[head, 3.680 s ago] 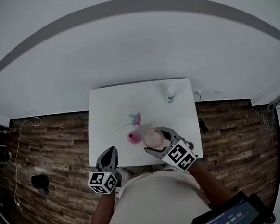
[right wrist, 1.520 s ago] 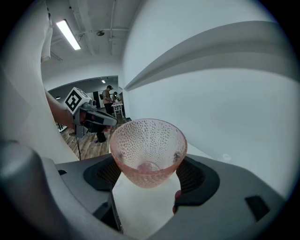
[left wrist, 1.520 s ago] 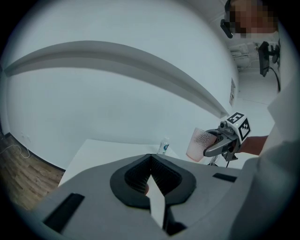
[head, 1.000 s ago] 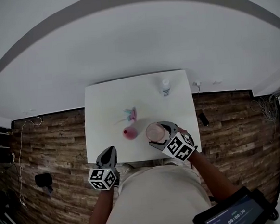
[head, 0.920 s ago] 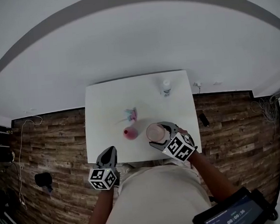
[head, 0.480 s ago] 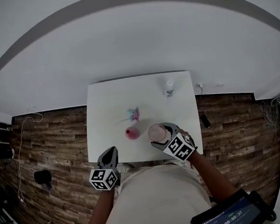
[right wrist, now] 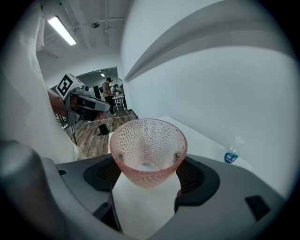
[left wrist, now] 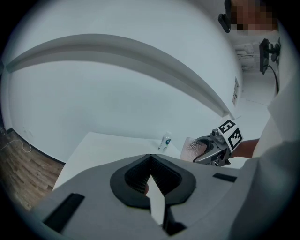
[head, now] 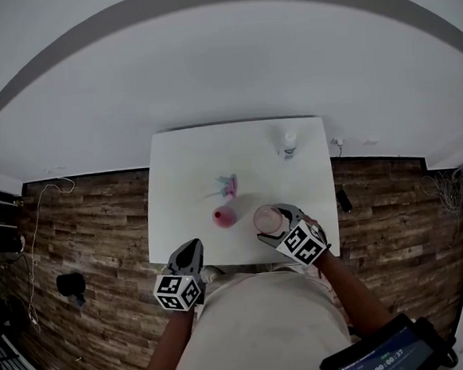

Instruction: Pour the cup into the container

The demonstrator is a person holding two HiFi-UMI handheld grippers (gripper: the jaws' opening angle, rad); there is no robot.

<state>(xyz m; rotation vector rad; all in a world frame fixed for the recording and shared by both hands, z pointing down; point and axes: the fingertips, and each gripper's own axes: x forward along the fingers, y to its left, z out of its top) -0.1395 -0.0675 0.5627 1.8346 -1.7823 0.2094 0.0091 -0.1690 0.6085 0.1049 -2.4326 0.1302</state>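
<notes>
The right gripper point(head: 275, 224) is holding the bumpy pink cup point(right wrist: 147, 150) between its jaws at the near side of the white table point(head: 183, 176), beside a small pink thing point(head: 224, 217), maybe the container, while the left gripper point(head: 188, 260) is hanging nearby, nearly closed on nothing.
</notes>
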